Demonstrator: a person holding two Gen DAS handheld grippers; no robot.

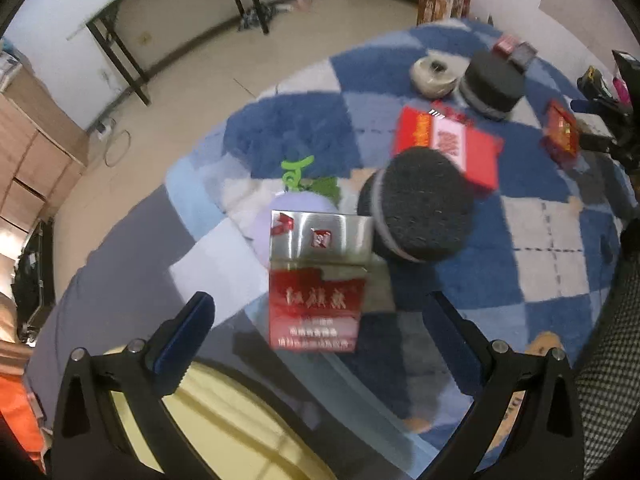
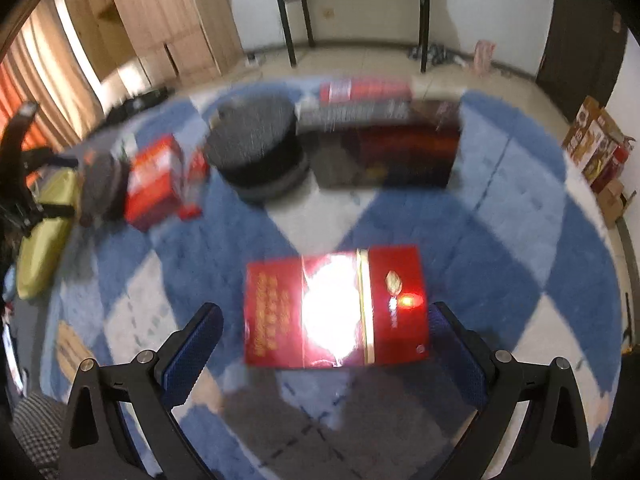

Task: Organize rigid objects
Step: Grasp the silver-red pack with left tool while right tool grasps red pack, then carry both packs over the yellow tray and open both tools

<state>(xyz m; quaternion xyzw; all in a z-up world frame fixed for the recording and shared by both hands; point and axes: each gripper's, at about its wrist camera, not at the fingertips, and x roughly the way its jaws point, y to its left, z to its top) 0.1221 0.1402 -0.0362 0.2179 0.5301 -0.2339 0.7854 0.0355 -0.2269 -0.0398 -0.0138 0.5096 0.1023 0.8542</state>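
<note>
A red and silver cigarette pack (image 1: 316, 280) lies on the blue checked rug (image 1: 288, 136), just ahead of my open left gripper (image 1: 320, 316), whose jaws stand wide and hold nothing. A black round foam puck (image 1: 420, 204) rests beside the pack, with a red box (image 1: 448, 144) behind it. In the right wrist view a glossy red pack (image 2: 336, 308) lies flat between the tips of my open right gripper (image 2: 324, 332); it is untouched. Beyond it sit a black round puck (image 2: 256, 152), a red box (image 2: 156, 180) and dark flat boxes (image 2: 392, 148).
Further back on the rug are a pale tape roll (image 1: 434, 74), a second black puck (image 1: 494, 82), small red packs (image 1: 562, 134) and a lilac plush (image 1: 292, 208). A yellow cushion (image 1: 224, 420) lies under the left gripper. A black-legged table (image 2: 352, 8) and wooden cabinets (image 2: 160, 20) line the walls.
</note>
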